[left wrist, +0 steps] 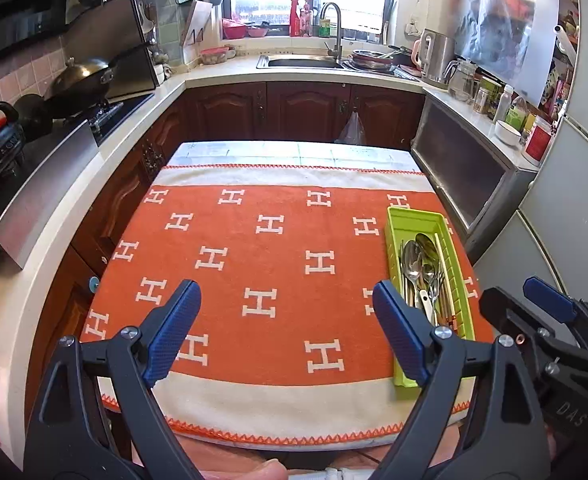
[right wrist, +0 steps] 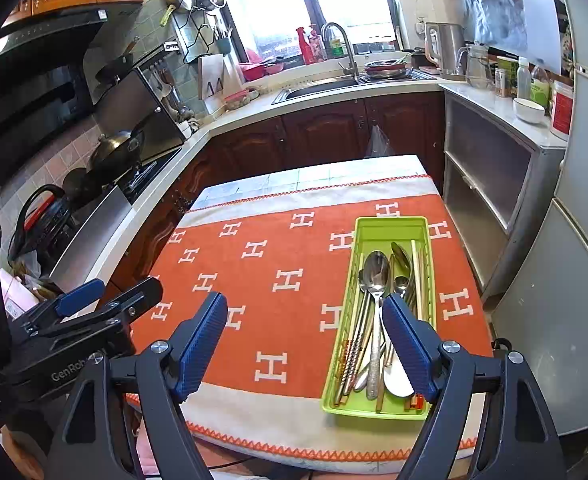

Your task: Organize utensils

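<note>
A lime green utensil tray (right wrist: 390,226) (left wrist: 414,216) lies on the right side of the orange cloth. In it rest several spoons (right wrist: 376,270) (left wrist: 412,258), chopsticks (right wrist: 416,268) and other cutlery, handles toward me. My left gripper (left wrist: 285,330) hangs above the near middle of the cloth, jaws wide open and empty. My right gripper (right wrist: 306,338) hovers above the near edge, open and empty, its right finger (right wrist: 410,344) in front of the tray's handles. Each gripper shows at the edge of the other's view.
The orange cloth with white H marks (left wrist: 277,256) covers a small table. Dark wood cabinets and a counter with a sink (left wrist: 306,62), a wok (left wrist: 81,80) on the stove and a kettle (left wrist: 438,56) ring the table. A grey fridge (right wrist: 574,240) stands on the right.
</note>
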Tool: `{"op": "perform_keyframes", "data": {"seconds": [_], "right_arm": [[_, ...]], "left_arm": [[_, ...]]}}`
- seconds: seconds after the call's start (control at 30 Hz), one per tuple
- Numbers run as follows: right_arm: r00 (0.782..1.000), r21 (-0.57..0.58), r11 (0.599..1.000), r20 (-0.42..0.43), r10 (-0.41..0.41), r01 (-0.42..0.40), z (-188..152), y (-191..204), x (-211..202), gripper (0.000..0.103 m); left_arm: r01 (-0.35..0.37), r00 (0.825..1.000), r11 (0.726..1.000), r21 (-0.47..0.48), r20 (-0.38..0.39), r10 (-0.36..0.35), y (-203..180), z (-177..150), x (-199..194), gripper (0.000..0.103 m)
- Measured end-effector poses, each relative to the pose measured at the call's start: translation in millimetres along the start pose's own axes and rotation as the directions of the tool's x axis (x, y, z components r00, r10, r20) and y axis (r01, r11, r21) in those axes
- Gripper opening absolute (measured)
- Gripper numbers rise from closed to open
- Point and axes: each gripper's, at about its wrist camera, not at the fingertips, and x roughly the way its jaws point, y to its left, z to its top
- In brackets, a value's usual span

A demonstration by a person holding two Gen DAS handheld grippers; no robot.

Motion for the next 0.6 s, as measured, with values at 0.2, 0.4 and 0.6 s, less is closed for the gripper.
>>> {"op": "perform_keyframes", "data": {"seconds": [0.2, 0.4, 0.6], "right_arm": [[1.0, -0.006, 1.0, -0.028, -0.003, 0.003, -0.4, 6.9, 6.0, 0.081], [0.998, -0.018, 1.0, -0.056, -0.007, 0.006, 1.5, 14.0, 21.6, 0.082], [0.998, -0.019, 1.0, -0.068, -0.014, 0.013, 4.2, 14.1, 34.3, 0.082]], "left_arm": [[-0.008, 1.0, 1.0, -0.01, -0.018, 0.008, 5.2, -0.8, 9.7, 0.086], [-0.017, 0.999, 1.0, -0.005, -0.03, 0.017, 8.5, -0.7, 18.5, 0.086], [-0.022, 0.999, 1.0, -0.001, -0.036, 0.022, 7.0, -0.9, 21.8, 0.086]]}}
